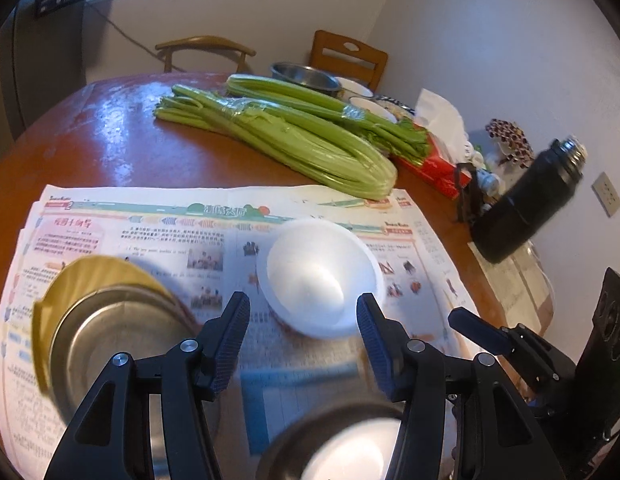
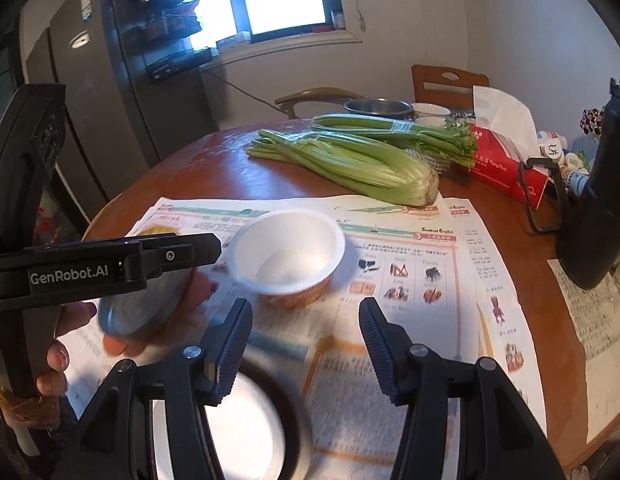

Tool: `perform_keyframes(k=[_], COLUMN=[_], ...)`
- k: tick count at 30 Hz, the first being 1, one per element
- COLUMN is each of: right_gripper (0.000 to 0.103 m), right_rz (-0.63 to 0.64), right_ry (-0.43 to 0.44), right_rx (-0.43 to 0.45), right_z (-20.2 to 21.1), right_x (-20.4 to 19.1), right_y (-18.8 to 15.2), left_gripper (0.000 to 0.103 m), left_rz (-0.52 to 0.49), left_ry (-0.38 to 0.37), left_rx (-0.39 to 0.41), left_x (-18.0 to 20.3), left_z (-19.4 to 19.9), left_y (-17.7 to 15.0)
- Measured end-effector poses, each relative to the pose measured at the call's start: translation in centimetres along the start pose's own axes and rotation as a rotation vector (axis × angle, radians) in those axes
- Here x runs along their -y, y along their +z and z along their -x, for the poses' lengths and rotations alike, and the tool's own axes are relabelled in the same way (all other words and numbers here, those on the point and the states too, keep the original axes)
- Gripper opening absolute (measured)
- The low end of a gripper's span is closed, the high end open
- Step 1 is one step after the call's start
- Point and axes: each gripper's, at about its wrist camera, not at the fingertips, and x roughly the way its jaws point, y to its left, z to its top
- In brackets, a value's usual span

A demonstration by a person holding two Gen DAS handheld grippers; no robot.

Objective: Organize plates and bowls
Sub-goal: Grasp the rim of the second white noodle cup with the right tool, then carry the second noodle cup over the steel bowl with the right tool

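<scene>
A white bowl (image 1: 322, 276) (image 2: 288, 250) stands upright on newspaper (image 1: 150, 232), just beyond both pairs of fingertips. My left gripper (image 1: 302, 332) is open, with nothing between its jaws. To its left sits a steel bowl (image 1: 110, 340) (image 2: 146, 308) with something yellow (image 1: 86, 276) behind it. My right gripper (image 2: 304, 340) also has its jaws apart and grips nothing. A blurred steel bowl with a white inside (image 1: 350, 448) (image 2: 246, 432) lies low, under the finger bases. The left gripper's finger (image 2: 182, 250) and the hand (image 2: 54, 360) holding it show at the left.
Two celery bunches (image 1: 294, 140) lie across the round wooden table (image 1: 110, 128). Behind them are a steel basin (image 1: 306, 74) and white bowls (image 1: 370, 106). At the right are a red tissue box (image 2: 506, 164) and a black flask (image 1: 526, 200). Two chairs (image 2: 450, 80) stand beyond.
</scene>
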Motion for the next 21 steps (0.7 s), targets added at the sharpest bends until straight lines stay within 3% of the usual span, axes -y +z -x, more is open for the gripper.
perform_keyframes(k=[15,19,21], right_gripper=[0.055,0.055,0.055], right_rz=[-0.027,-0.004,0.01], right_ry=[0.062,0.077,0.081], right_rx=[-0.136,-0.141,-0.145], right_z=[-7.3,-7.8,-8.0], right_x=[0.9,0.3,0.0], right_y=[2.0,2.0,1.9], left_gripper=[0.057,0.043,0.042], left_rz=[0.053,0.049,0.051], left_ry=[-0.016,-0.026,-0.031], left_rx=[-0.119,-0.143,-0.154], left_x=[-1.3,-1.4,-1.4], left_z=[-6.7,-7.8,-8.2], left_y=[2.1,2.0,1.8])
